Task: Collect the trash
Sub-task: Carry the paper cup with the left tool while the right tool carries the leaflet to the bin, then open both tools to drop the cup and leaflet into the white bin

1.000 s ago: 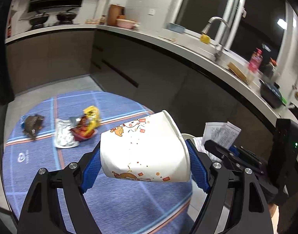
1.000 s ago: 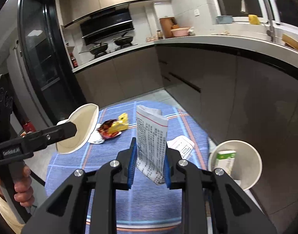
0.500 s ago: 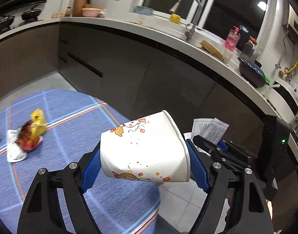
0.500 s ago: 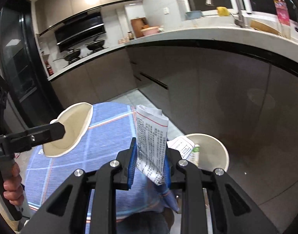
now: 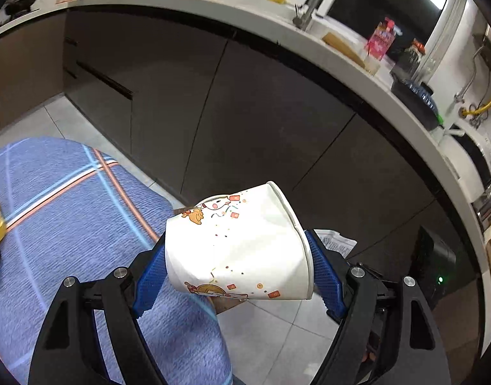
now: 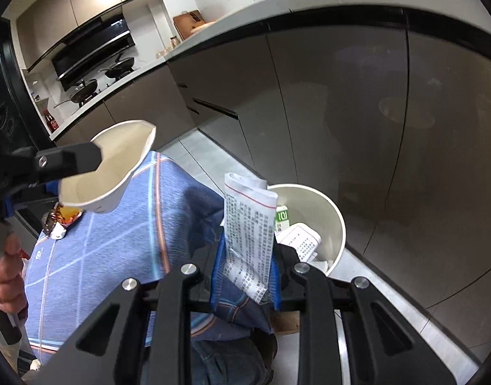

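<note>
Left gripper [image 5: 238,268] clamps a crumpled paper cup [image 5: 237,243] sideways between its blue pads [image 5: 150,277] — base against the left pad, flared rim against the right one, mouth facing right. The cup wall is dented. It hangs in the air past the edge of the blue plaid tablecloth [image 5: 68,224], over the tiled floor [image 5: 277,337]. In the right wrist view the same cup [image 6: 109,166] shows its open mouth, gripped by the left gripper [image 6: 62,160], above the tablecloth [image 6: 110,240].

Right gripper [image 6: 245,276] is closed on a folded printed leaflet [image 6: 248,240] — the paper stands upright between the blue pads [image 6: 218,277], lower end pinched, top sticking up well above the fingertips. Just beyond and right of it sits a white trash bin [image 6: 340,224] on the floor by the dark cabinets [image 6: 341,96]; inside lie a green-and-white carton [image 6: 282,218] and another printed paper [image 6: 301,240]. The leaflet's top edge overlaps the bin's near rim in view; cannot tell whether it is over the opening.

Snack wrappers [image 6: 60,219] lie on the tablecloth's far left.
</note>
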The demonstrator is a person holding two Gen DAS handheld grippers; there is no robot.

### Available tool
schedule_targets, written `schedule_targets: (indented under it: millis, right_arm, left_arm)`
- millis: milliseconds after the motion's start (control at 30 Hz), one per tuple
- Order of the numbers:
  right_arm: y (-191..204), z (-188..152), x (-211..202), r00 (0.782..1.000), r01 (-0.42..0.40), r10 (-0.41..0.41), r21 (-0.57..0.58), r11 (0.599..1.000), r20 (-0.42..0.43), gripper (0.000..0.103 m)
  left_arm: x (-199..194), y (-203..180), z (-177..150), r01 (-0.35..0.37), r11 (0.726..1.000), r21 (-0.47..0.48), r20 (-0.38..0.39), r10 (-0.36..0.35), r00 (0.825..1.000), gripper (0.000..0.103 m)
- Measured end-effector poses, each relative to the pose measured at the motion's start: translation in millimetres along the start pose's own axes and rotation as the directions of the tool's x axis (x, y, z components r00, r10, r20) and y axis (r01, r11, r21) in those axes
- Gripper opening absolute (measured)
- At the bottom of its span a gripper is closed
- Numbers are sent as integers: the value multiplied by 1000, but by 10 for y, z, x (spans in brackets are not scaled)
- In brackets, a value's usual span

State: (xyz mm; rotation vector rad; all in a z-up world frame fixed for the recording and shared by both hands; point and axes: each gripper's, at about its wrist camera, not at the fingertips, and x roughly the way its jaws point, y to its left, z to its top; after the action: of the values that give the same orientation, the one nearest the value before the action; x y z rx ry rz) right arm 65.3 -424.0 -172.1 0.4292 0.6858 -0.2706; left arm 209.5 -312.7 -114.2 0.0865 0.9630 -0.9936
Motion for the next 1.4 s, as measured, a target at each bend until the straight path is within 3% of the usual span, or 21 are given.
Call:
schedule_targets:
  millis: [367, 833, 933, 1200, 1267, 1333, 1400]
  right_arm:
    - [-238, -71, 503, 996, -6, 6, -4, 1000, -87, 25]
    - [-401, -80, 982, 988, -3, 1, -13, 1000, -153, 30]
    - [-393, -88, 1040, 987, -2, -3, -31, 1000, -158, 42]
    - [-376, -129, 979, 991, 6, -17, -81, 997, -133, 75]
    - [-369, -150, 961, 991, 4, -14, -83, 997, -130, 90]
    - [-395, -150, 934, 992, 1, -12, -89, 996, -126, 99]
    - [-356, -140, 921, 992, 3, -14, -93, 996, -122, 100]
  left_arm:
    - [817, -57, 118, -33, 998, 48, -118, 38, 992, 76]
    - [1386, -29, 185, -74, 995, 71, -180, 86, 980, 77]
    - [1381, -51, 199, -91, 993, 70, -158, 101, 982, 89]
    - [1315, 3, 210, -123, 990, 65, -114, 130, 985, 94]
    - [1296, 31, 209, -128, 990, 55, -114, 133, 985, 94]
    - [1280, 56, 200, -139, 989, 44, -112, 143, 983, 94]
    - [1239, 71, 202, -146, 989, 33, -110, 149, 983, 94]
